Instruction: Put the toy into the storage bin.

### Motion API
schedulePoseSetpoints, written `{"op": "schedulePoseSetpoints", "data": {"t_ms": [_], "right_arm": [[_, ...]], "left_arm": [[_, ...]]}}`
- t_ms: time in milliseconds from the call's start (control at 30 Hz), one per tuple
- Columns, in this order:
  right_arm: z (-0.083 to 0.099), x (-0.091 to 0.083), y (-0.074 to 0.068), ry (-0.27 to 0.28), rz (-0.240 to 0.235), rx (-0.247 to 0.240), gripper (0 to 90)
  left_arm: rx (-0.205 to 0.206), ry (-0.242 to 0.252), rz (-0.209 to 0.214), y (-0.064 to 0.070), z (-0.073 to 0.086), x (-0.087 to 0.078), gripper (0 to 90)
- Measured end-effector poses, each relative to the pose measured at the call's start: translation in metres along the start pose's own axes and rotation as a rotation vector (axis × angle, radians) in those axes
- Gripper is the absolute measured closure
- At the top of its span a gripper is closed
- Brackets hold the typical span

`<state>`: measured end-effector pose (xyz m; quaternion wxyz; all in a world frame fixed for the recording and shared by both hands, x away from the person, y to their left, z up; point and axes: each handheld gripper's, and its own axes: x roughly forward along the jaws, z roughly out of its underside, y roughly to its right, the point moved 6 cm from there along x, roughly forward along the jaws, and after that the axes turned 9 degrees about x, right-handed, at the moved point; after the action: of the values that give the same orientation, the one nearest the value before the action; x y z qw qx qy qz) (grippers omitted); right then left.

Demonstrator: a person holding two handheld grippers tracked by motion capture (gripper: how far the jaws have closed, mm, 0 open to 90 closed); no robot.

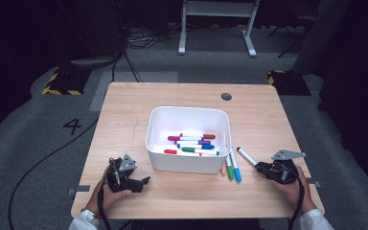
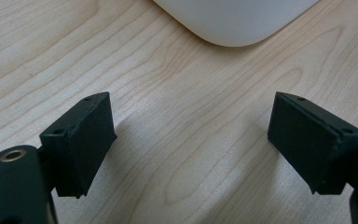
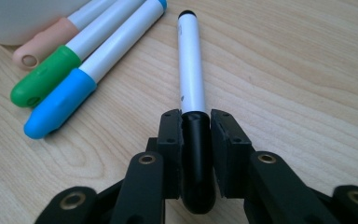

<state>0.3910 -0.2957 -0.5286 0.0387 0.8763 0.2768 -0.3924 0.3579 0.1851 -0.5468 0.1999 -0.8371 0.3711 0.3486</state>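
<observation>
Wooden tabletop [image 1: 124, 110] lies bare between the wide-apart jaws of our left gripper [image 2: 191, 140], just short of the white plastic bin's [image 1: 188, 163] rounded corner. Beside the bin we see peach, green and blue capped markers [image 3: 65, 74] lying together. Our right gripper [image 3: 196, 140] is clamped on the black cap of a white-barrelled marker [image 3: 190, 65] resting on the table.

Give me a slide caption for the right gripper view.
Right gripper shut on a black-capped marker beside three loose markers on the wooden table.
</observation>
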Motion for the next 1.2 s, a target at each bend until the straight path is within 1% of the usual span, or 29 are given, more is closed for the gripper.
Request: {"op": "schedulePoseSetpoints", "data": {"t_ms": [33, 200, 233, 367, 533, 700, 967, 1000, 1067, 1133, 1200], "right_arm": [[0.0, -0.001, 0.001, 0.002, 0.004, -0.009, 75.1], [-0.002, -0.003, 0.002, 0.016, -0.003, -0.003, 75.1], [-0.002, -0.003, 0.002, 0.017, -0.002, -0.011, 75.2], [-0.003, -0.003, 0.002, 0.026, -0.011, -0.005, 75.2], [-0.002, -0.001, 0.004, 0.019, -0.012, -0.004, 75.2], [-0.005, -0.003, 0.003, 0.035, -0.017, 0.004, 75.2], [-0.014, -0.008, 0.001, 0.063, -0.009, -0.031, 75.2], [-0.017, -0.01, 0.001, 0.068, -0.006, -0.036, 75.2], [-0.022, -0.015, 0.0, 0.084, 0.005, -0.027, 75.2], [-0.028, -0.023, -0.002, 0.109, -0.011, -0.025, 75.2], [-0.041, -0.037, -0.004, 0.154, -0.027, -0.032, 75.2]], "left_arm": [[0.002, 0.0, 0.0, 0.0, 0.0, 0.0, 14.8], [0.003, -0.001, 0.0, 0.0, 0.0, 0.0, 14.7], [0.002, 0.0, 0.0, 0.0, 0.0, 0.0, 14.8], [0.002, 0.0, 0.0, 0.0, 0.0, 0.0, 14.8], [0.002, 0.0, 0.0, 0.0, 0.0, 0.0, 14.8], [0.003, 0.0, 0.001, 0.0, 0.0, 0.0, 14.8], [0.003, 0.0, 0.001, 0.0, 0.0, 0.0, 14.8], [0.003, 0.0, 0.001, 0.0, 0.0, 0.0, 14.8], [0.003, -0.001, 0.001, 0.0, 0.0, 0.0, 14.8], [0.003, -0.001, 0.001, 0.0, 0.0, 0.0, 14.8], [0.003, -0.001, 0.001, 0.0, 0.0, 0.0, 14.8]]}}
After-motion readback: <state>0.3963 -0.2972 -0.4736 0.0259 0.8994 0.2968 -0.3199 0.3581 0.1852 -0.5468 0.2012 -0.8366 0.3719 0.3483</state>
